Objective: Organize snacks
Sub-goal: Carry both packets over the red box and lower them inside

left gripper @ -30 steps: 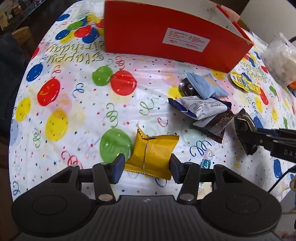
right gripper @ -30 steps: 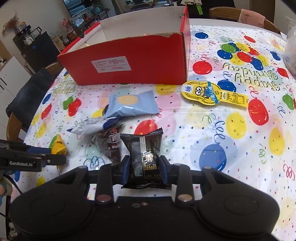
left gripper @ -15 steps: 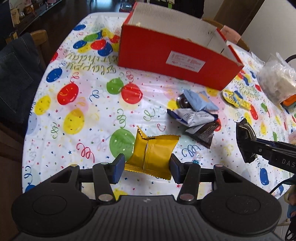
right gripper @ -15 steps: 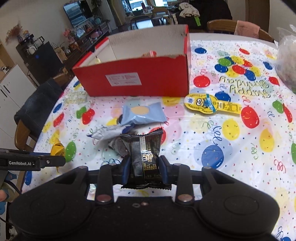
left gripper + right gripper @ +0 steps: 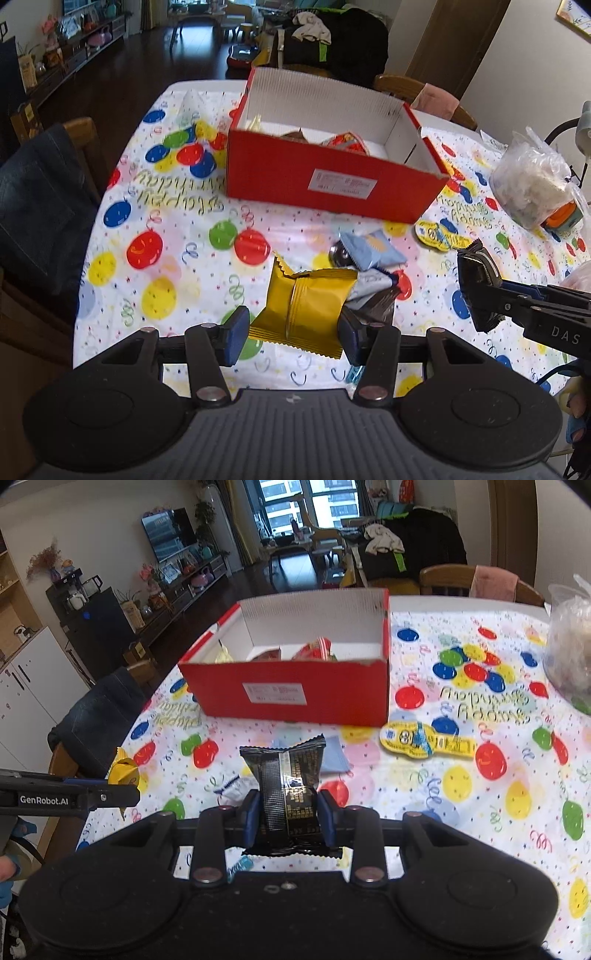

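The left gripper [image 5: 291, 334] clamps a crinkly yellow foil packet [image 5: 304, 308] by its sides, lifted clear above the balloon-print tablecloth [image 5: 166, 236]; bare cloth lies open to its left up to the table edge. Ahead stands the open red cardboard box [image 5: 332, 181], corrugated white inside, with a few snacks in it. Loose wrappers [image 5: 371, 251] lie between packet and box. The right gripper [image 5: 288, 818], set narrow, pinches a glossy black packet [image 5: 286, 782] with serrated ends, also held above the cloth.
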Available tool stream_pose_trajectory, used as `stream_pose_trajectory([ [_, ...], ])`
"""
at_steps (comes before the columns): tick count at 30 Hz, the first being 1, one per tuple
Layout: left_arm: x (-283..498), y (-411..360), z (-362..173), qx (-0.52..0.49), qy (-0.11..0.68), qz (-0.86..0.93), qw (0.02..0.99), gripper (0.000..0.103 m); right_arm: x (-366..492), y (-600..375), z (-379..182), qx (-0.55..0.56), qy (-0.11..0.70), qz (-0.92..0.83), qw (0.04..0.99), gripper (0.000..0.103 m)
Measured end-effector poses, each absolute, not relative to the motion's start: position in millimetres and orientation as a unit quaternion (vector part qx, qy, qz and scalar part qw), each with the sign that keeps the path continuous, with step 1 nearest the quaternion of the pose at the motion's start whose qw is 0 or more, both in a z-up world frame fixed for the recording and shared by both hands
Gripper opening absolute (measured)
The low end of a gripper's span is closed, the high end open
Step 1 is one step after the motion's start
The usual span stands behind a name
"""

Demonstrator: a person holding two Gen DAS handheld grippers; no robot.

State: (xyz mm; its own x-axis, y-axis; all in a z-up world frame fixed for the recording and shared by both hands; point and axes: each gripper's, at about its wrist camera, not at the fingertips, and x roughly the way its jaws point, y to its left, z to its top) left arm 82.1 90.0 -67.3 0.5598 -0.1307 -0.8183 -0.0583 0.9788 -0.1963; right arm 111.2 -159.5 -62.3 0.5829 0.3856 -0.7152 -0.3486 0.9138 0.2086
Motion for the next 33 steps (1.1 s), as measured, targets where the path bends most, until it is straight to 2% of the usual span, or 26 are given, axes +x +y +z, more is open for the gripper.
stream_pose_trajectory([
  [14,127,78,-30,-0.078,0.433,-0.022,0.898,0.051,158,-156,-31,0.009,0.374,0.206,0.904,0.031],
  [33,260,69,-24,-0.044,0.457,0.016,0.888,0.051,290,-151,-30,-0.002,0.395,0.219,0.892,0.031],
])
